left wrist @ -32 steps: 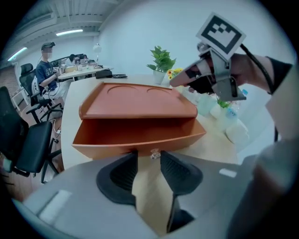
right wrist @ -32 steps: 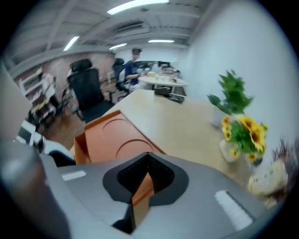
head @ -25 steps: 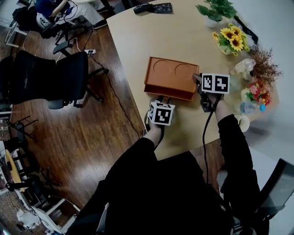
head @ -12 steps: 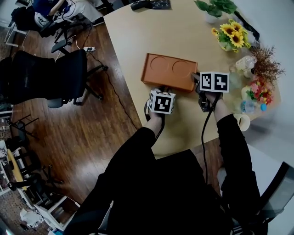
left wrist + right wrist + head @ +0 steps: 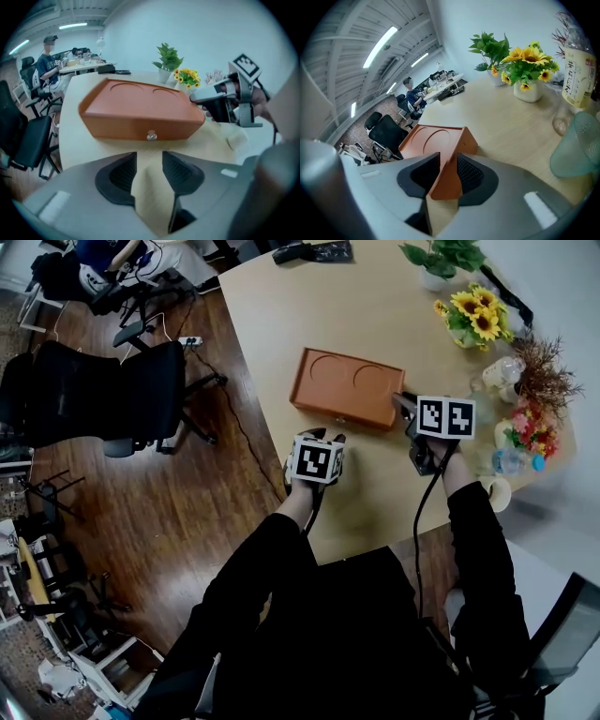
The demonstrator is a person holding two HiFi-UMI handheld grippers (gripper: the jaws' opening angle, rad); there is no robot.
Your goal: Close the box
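Observation:
The orange box (image 5: 347,388) lies shut on the light table (image 5: 375,306), its lid with two round hollows facing up. In the left gripper view the box (image 5: 140,112) shows its front face and small metal knob (image 5: 151,136). My left gripper (image 5: 323,435) is a short way in front of that face, jaws opening with only table between them (image 5: 149,161). My right gripper (image 5: 401,399) is at the box's right near corner. In its own view the jaws (image 5: 448,164) are opening with that orange corner (image 5: 449,180) between them.
Sunflowers (image 5: 473,320), a green plant (image 5: 441,259), dried flowers (image 5: 539,376), a plastic bottle (image 5: 581,61) and a pale cup (image 5: 581,150) crowd the table's right side. A black office chair (image 5: 112,399) stands on the wood floor left of the table edge.
My left gripper has drawn back from the box's front toward the table's near edge. The right gripper stays at the box's right corner. The box looks flatter now.

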